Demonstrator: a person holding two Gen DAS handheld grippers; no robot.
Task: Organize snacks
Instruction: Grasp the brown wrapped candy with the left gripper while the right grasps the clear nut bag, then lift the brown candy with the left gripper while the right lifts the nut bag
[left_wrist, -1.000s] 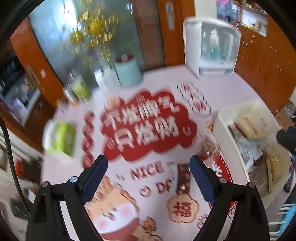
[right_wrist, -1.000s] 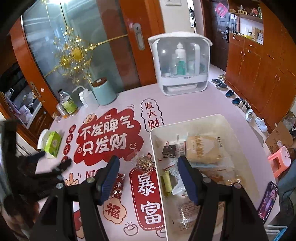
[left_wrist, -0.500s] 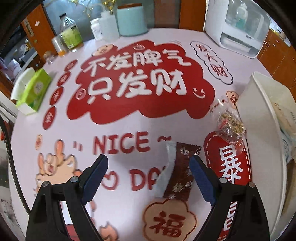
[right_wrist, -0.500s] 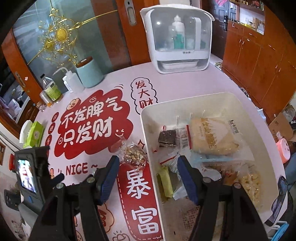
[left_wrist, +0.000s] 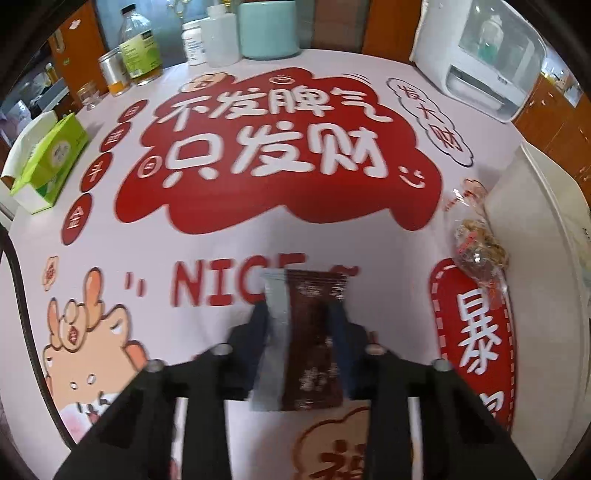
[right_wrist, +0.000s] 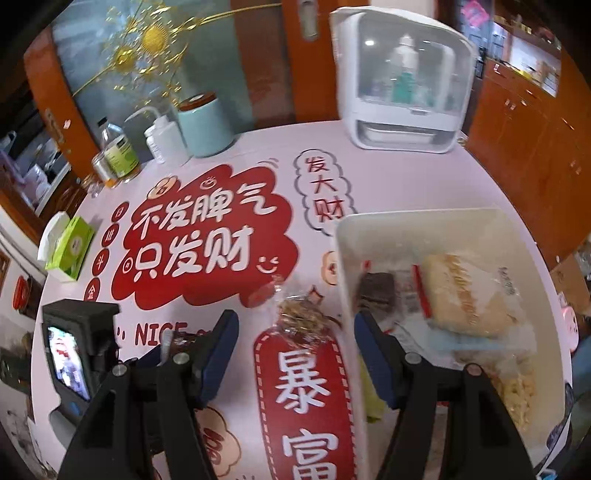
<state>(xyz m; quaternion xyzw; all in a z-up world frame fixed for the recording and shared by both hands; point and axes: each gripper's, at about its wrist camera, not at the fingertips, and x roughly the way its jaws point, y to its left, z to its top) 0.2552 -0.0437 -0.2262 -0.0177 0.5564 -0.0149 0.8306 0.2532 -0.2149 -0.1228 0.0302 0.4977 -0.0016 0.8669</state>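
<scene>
Two sets of fingers over my snack bench (left_wrist: 229, 254).
My left fingers (left_wrist: 298, 316) are closing around the dark brown foil snack packet (left_wrist: 312, 339); my right fingers (right_wrist: 291, 354) hang half-open above a clear nut-candy bag (right_wrist: 301, 319), beside the white plastic bin (right_wrist: 417, 218).

The counter (left_wrist: 110, 236) wears a pale pink cover printed with red cloud shapes, white characters and an orange cartoon deer. A dark brown snack packet (left_wrist: 314, 339) speckled with pale marks has a silver-grey flap. The left tool (left_wrist: 299, 321) is black with navy pads; the right tool (right_wrist: 291, 350) matches. A clear-wrapped snack (right_wrist: 299, 317) shows tan pieces with red print. The bin (right_wrist: 424, 218) is cream-white. A tissue box (left_wrist: 51, 162) is lime green, a canister (left_wrist: 267, 29) mint.
</scene>
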